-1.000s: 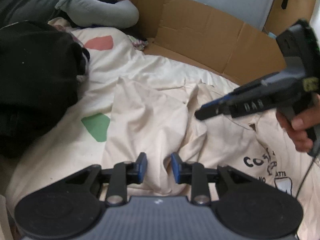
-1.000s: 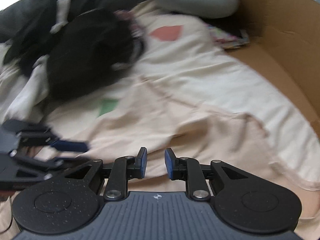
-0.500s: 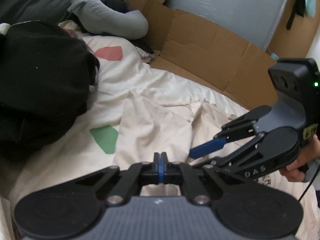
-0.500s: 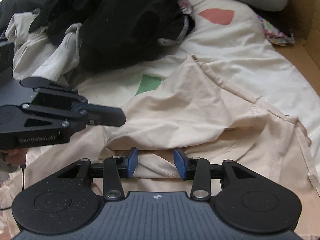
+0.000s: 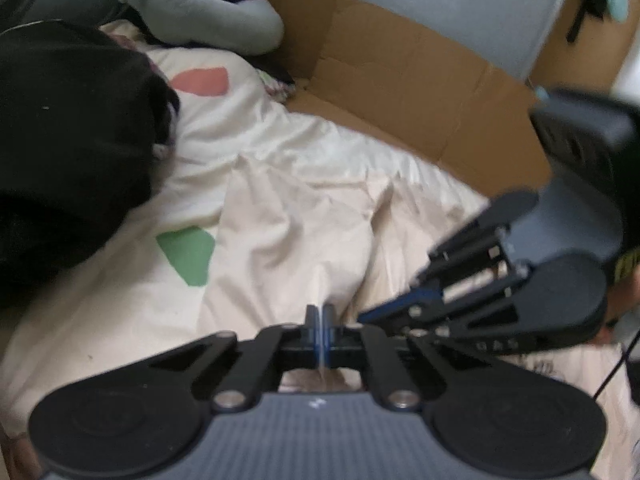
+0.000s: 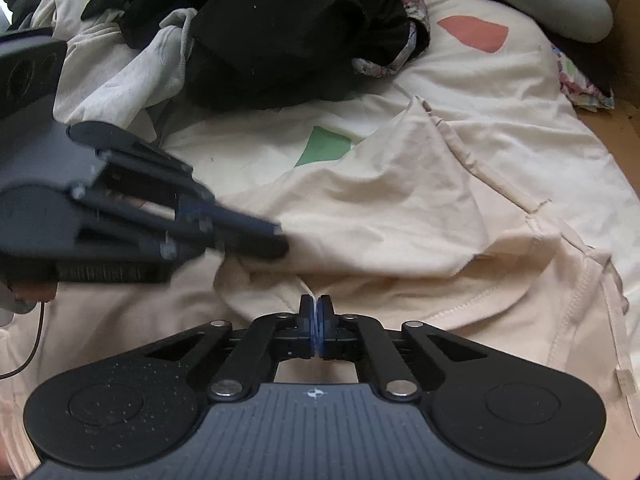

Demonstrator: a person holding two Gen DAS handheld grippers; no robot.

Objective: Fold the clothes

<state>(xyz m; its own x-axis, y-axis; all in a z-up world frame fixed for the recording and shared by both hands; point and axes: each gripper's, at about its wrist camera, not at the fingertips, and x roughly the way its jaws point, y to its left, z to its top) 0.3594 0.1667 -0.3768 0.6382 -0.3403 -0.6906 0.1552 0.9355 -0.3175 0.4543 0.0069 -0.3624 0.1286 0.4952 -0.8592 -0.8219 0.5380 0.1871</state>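
Along the upper right of your left wrist view stands an opened cardboard box [image 5: 400, 92]; its flaps lie flat and what it holds is hidden from you. The cream T-shirt [image 5: 288, 232] you are folding lies crumpled in the middle of both views, on a pale sheet [image 5: 120, 320] with a green patch [image 5: 188, 254] and a red patch [image 5: 202, 80].

Your left gripper [image 5: 321, 320] has its fingers pressed together on a thin ridge of the shirt's cloth at lower centre. Your right gripper [image 6: 316, 320] is likewise pinched tight on a fold of the same shirt, just beside the left one.

The left wrist view is blurred, so the right gripper's far side and the hand behind it at the right edge are hard to make out. Print on the shirt there is mostly covered.

Only the right wrist view shows the shirt's stitched hem [image 6: 532, 216] at the right, and the whole pile of black clothing [image 6: 296, 36] over a light grey garment [image 6: 132, 76] at the upper left. A grey cushion [image 5: 204, 16] sits at the top of both views.
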